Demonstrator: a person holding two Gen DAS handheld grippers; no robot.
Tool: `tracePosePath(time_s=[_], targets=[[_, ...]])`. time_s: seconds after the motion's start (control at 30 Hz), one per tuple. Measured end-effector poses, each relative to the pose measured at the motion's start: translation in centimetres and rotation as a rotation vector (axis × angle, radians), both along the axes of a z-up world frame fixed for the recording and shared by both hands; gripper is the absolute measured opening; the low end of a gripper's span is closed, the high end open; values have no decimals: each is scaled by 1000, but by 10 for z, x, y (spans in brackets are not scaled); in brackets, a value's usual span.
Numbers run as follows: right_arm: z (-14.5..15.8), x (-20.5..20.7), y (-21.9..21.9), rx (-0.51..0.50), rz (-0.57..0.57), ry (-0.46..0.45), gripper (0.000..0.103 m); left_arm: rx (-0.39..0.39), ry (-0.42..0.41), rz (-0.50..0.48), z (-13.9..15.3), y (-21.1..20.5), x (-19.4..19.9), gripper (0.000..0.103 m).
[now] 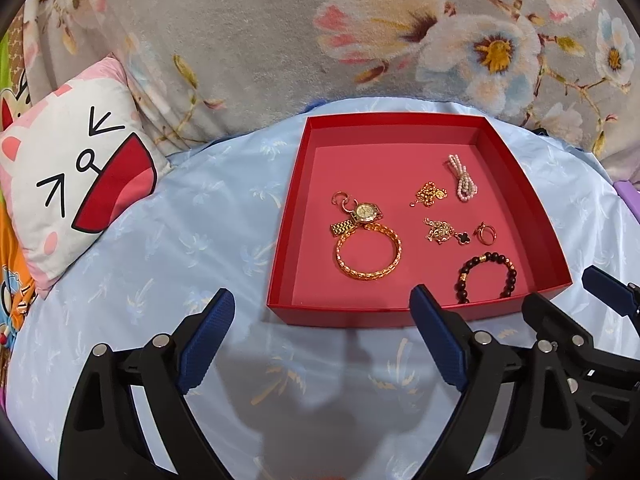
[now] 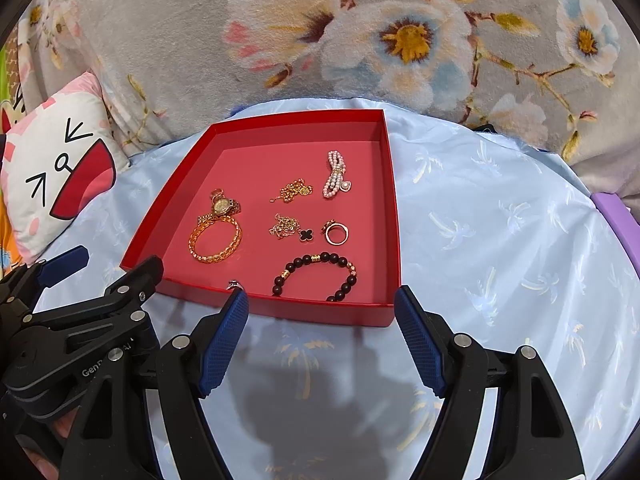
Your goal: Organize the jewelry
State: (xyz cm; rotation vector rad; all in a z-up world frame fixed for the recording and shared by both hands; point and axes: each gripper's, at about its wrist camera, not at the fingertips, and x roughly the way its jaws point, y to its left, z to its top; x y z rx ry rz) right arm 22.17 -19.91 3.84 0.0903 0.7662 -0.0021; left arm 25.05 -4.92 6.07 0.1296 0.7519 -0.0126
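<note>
A shallow red box [image 1: 344, 314] [image 2: 320, 314] sits on a light blue cloth and holds the jewelry. Inside lie a gold watch [image 1: 362, 213] [image 2: 222, 205], a gold bangle [image 1: 368, 254] [image 2: 216, 242], a dark bead bracelet [image 1: 486, 278] [image 2: 316, 276], a pearl bracelet [image 1: 462, 178] [image 2: 336, 180], a gold chain [image 1: 428, 193] [image 2: 292, 191], a clover necklace [image 1: 444, 233] [image 2: 292, 229] and a ring [image 1: 486, 234] [image 2: 336, 233]. My left gripper [image 1: 322, 334] is open and empty before the box's near wall. My right gripper [image 2: 320, 338] is open and empty, to the right of the left one [image 2: 108, 276].
A cat-face cushion [image 1: 72, 184] [image 2: 52, 176] lies to the left of the box. A grey floral blanket [image 1: 280, 32] [image 2: 360, 40] rises behind it. A purple object [image 2: 618, 220] sits at the right edge. Blue cloth [image 2: 500, 240] spreads right of the box.
</note>
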Motion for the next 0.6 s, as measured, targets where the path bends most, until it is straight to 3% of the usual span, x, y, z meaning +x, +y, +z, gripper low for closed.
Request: tracePosePath(time_s=[0.6], targets=[[0, -2, 2, -24, -22, -11, 79, 3, 15, 6, -3, 2, 3, 88]])
